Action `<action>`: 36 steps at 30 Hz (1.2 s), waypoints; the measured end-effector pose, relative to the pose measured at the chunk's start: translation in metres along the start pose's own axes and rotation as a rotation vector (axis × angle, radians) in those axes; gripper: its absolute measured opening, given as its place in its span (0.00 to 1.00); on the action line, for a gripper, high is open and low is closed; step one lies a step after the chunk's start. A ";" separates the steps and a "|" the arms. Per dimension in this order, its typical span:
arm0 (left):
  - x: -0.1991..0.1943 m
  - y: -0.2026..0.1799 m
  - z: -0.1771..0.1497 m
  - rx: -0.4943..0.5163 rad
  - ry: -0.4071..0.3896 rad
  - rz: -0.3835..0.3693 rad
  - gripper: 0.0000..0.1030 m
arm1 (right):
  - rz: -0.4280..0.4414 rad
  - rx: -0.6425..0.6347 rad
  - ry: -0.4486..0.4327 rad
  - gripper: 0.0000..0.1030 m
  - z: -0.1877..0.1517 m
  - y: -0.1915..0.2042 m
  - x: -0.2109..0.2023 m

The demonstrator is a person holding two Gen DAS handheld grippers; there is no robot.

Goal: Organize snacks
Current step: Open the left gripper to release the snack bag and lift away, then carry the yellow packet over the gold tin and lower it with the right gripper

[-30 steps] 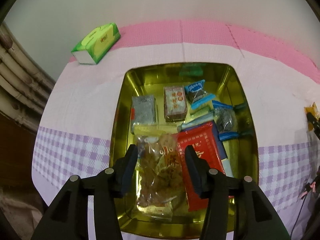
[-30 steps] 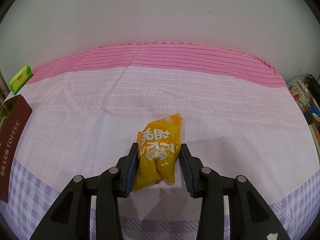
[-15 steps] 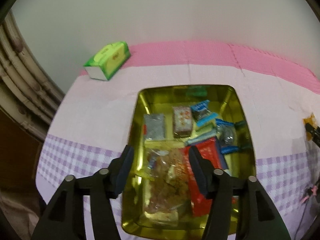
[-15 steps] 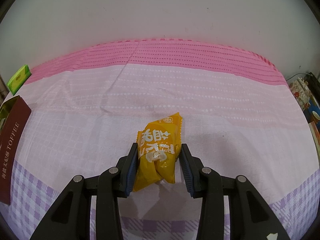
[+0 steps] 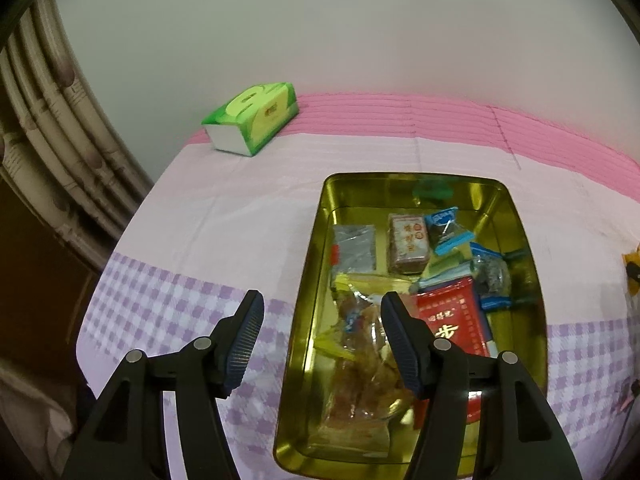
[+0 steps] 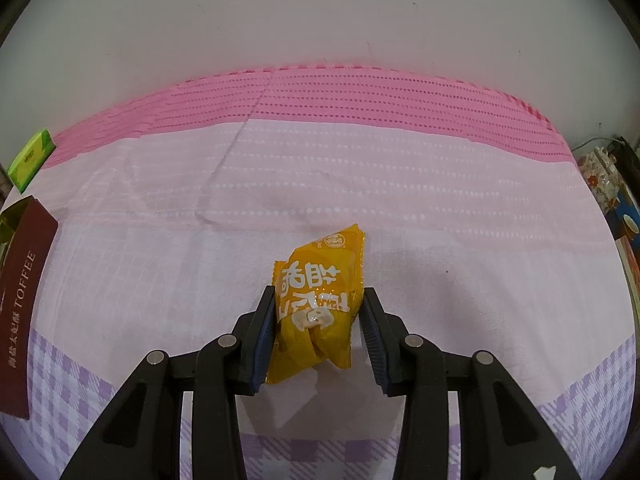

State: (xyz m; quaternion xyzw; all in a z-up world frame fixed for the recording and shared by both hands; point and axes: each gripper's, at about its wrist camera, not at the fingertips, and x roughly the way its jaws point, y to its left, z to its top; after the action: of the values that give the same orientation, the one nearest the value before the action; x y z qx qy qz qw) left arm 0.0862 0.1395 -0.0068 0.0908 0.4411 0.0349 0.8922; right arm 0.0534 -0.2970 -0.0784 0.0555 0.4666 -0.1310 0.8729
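Note:
A gold metal tin on the pink cloth holds several snacks: a clear bag of brown pieces, a red packet, a brown block, a grey packet and blue-wrapped sweets. My left gripper is open and empty, raised above the tin's near left side. My right gripper is shut on a yellow snack packet, held just above the cloth.
A green tissue box stands at the back left; it also shows in the right wrist view. A maroon toffee lid lies at the left edge. Cluttered items sit beyond the table's right end.
My left gripper has let go of the clear bag, opened, risen and shifted left of the tin. My right gripper has lifted the yellow packet slightly.

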 end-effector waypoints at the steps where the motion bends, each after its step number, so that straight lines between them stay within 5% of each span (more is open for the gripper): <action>1: 0.000 0.001 0.000 -0.003 0.002 -0.001 0.60 | 0.000 0.001 0.004 0.38 0.001 0.000 0.000; 36: 0.004 0.031 0.003 -0.078 0.014 -0.020 0.65 | -0.043 0.000 0.033 0.34 0.003 0.014 -0.003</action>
State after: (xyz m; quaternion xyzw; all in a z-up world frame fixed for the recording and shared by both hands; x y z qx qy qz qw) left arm 0.0913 0.1700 -0.0022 0.0512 0.4467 0.0439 0.8921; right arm 0.0582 -0.2833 -0.0740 0.0475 0.4822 -0.1489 0.8620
